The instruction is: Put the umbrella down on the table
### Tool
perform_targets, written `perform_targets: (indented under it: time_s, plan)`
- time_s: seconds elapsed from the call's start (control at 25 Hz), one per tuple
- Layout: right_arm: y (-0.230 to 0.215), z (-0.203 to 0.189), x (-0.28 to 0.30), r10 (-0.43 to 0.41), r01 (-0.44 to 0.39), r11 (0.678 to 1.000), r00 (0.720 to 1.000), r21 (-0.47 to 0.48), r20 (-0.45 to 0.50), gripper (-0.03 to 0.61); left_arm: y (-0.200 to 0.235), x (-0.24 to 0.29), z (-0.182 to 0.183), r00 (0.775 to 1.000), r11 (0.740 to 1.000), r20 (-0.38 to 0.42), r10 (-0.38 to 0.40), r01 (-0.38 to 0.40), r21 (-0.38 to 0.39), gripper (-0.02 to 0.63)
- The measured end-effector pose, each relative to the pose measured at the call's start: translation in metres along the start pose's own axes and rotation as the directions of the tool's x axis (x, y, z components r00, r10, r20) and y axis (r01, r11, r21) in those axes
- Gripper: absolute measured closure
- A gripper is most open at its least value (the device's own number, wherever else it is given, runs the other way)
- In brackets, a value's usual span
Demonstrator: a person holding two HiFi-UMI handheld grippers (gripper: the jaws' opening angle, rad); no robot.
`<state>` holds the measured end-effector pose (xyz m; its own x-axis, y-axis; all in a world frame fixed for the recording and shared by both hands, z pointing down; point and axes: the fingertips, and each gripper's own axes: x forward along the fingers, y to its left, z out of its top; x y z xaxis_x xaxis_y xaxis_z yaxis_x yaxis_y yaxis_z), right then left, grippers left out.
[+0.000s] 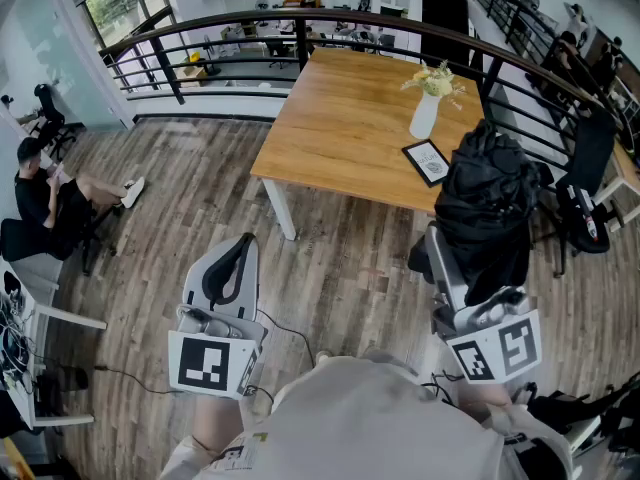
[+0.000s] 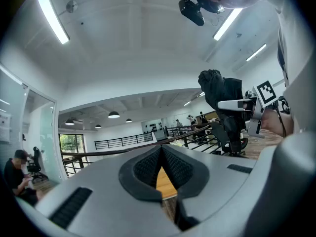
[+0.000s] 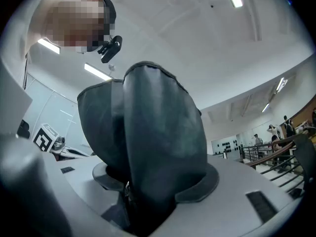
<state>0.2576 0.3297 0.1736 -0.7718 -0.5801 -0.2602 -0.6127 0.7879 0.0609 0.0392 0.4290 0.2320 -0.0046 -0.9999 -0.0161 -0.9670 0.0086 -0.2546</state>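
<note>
Right gripper [image 3: 148,196] clamps the bundled black umbrella [image 3: 158,132] near the table [image 1: 350,118], whose white vase [image 1: 424,116] holds apparently yellowish flowers [image 1: 437,78].

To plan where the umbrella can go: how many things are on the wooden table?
2: a white vase of flowers near the table's right edge, and a black-framed card just in front of it. The umbrella covers that corner, so more may be hidden.

Umbrella [image 1: 490,203]: plain black, slight sheen. Worktop [image 1: 340,118]: orange-tan wood grain. Vase [image 1: 424,116]: white; flowers [image 1: 437,78] pale yellow. Floor [image 1: 200,218]: grey-brown planks, mixed tones. Railing [image 1: 300,20]: black. Left gripper [image 2: 160,174], right gripper [image 3: 153,181]: lt grey, black jaw pads, blk/wht square markers.
</note>
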Motion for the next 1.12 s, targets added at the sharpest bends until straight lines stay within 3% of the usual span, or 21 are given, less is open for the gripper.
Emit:
perform_targets:
  time_s: [0.32, 0.8, 1.12]
  plan:
    - [-0.016, 0.012, -0.016, -0.022, 0.022, 1.0, 1.0, 0.016, -0.017, 0.305, -0.017, -0.004, 0.02, 1.0, 1.0, 0.005, -0.007, 0.007, 0.017, 0.597]
    - [-0.003, 0.007, -0.009, -0.047, 0.047, 0.999, 0.999, -0.021, -0.018, 0.305, -0.001, -0.016, 0.012, 1.0, 1.0, 0.007, -0.002, 0.002, 0.019, 0.597]
    - [0.014, -0.007, 0.0, -0.058, 0.057, 0.998, 0.998, -0.018, -0.037, 0.305, 0.016, -0.018, -0.009, 0.999, 1.0, -0.042, -0.011, 0.011, -0.017, 0.597]
